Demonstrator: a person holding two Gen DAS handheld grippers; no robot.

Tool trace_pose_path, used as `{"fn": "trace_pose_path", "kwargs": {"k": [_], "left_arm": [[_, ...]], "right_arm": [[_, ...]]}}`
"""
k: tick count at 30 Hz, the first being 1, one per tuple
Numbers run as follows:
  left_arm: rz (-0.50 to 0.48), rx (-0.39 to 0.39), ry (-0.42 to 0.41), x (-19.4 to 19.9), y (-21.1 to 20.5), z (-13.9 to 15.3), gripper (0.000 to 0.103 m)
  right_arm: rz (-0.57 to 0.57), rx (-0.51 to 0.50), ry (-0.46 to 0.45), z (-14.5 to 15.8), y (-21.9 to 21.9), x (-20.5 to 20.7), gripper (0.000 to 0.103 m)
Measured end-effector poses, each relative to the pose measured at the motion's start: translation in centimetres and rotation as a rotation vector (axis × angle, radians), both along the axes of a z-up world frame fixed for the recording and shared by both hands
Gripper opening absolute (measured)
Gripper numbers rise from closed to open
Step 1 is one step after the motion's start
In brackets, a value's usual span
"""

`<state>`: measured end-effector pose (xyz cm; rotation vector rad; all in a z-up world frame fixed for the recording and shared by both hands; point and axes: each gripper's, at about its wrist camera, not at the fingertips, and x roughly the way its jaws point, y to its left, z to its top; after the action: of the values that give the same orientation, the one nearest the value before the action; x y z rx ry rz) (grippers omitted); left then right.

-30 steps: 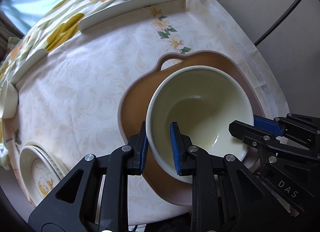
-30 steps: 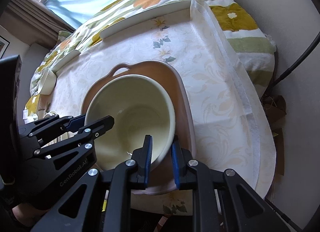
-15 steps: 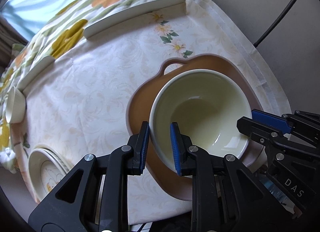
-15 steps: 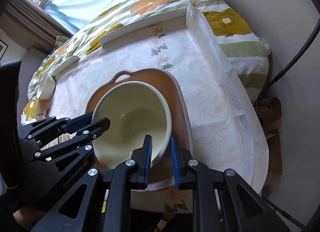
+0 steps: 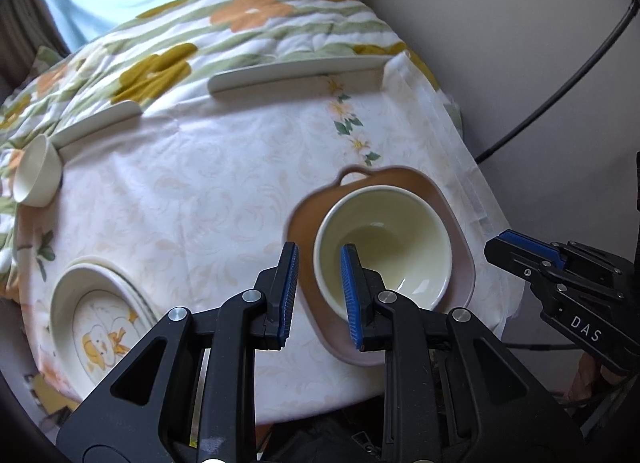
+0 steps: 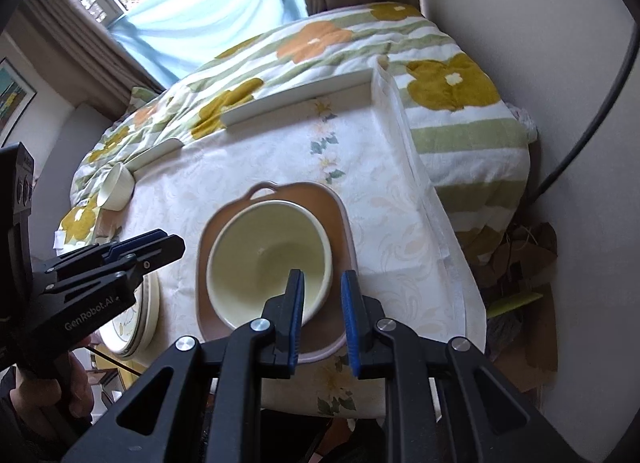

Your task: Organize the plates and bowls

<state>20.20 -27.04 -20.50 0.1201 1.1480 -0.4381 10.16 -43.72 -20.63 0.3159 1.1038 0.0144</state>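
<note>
1. A table (image 5: 192, 199) is covered by a pale patterned tablecloth (image 6: 384, 223); a flowered blanket (image 6: 452, 87) is seen behind it and to the right.
2. A brown dish (image 5: 460, 263) with a loop handle is set on the cloth near the table's front right corner.
3. A pale yellow bowl (image 5: 400, 239) is seated upright inside the brown dish, and nothing is seen in it.
4. A stack of plates (image 5: 66, 295) with a duck picture is placed at the front left of the table, well apart from the dish.
5. A small white cup (image 5: 38, 175) is found tilted at the far left edge, beside a white rail.
6. The left gripper (image 5: 320, 295) is held above the near left rim of the bowl; its jaws are parted, with one blue pad (image 5: 289, 287) outside the rim and the other over the bowl's inside. Nothing is gripped.
7. The right gripper (image 6: 322, 319) is held above the near right rim of the bowl, jaws likewise parted and nothing clamped between them.
</note>
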Motion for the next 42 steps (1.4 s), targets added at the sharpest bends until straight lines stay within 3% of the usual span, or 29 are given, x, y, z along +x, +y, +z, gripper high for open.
{"fn": "trace_pose_path", "kwargs": {"k": [5, 6, 7, 9, 10, 18, 24, 25, 26, 27, 28, 35, 42], "left_arm": [[0.122, -0.044, -0.053, -1.3, 3.6, 1.9, 0.019], [0.147, -0.043, -0.059, -1.4, 4.3, 2.1, 0.019], [0.172, -0.044, -0.063, -1.6, 5.1, 2.2, 0.019], [0.228, -0.049, -0.070, -2.2, 6.8, 2.4, 0.020], [0.254, -0.053, -0.074, -2.5, 7.7, 2.5, 0.020], [0.486, -0.083, -0.092, -4.5, 15.7, 2.9, 0.020], [0.606, -0.103, -0.111, -3.5, 21.4, 3.6, 0.023], [0.620, -0.109, -0.112, -3.1, 22.4, 3.7, 0.032], [0.634, -0.111, -0.111, -2.6, 23.4, 3.8, 0.065], [0.640, -0.123, -0.112, -2.1, 24.3, 3.8, 0.088], [0.651, -0.134, -0.118, -1.6, 25.2, 3.9, 0.102], [0.755, -0.154, -0.073, 4.6, 31.9, 3.2, 0.102], [0.864, -0.279, -0.002, 11.8, 38.0, -0.7, 0.102]], "right_arm": [[0.117, -0.002, -0.063, 1.5, 1.8, 0.6, 0.017], [0.140, 0.002, -0.073, 1.7, 2.2, 0.8, 0.024], [0.164, 0.008, -0.084, 1.9, 2.7, 1.0, 0.033], [0.210, 0.018, -0.112, 2.4, 3.9, 1.5, 0.076], [0.229, 0.018, -0.125, 2.5, 4.4, 1.7, 0.083], [0.418, 0.057, -0.139, 2.5, 10.8, 4.7, 0.083], [0.537, 0.075, -0.146, 2.6, 16.5, 7.5, 0.083], [0.547, 0.077, -0.151, 2.6, 17.3, 8.0, 0.083], [0.555, 0.081, -0.155, 2.7, 18.2, 8.7, 0.083], [0.562, 0.090, -0.157, 2.8, 19.0, 9.6, 0.083], [0.568, 0.099, -0.158, 2.9, 19.7, 10.4, 0.084], [0.616, 0.075, -0.104, 3.3, 25.2, 18.1, 0.087], [0.615, 0.103, -0.042, 1.0, 30.6, 26.8, 0.087]]}}
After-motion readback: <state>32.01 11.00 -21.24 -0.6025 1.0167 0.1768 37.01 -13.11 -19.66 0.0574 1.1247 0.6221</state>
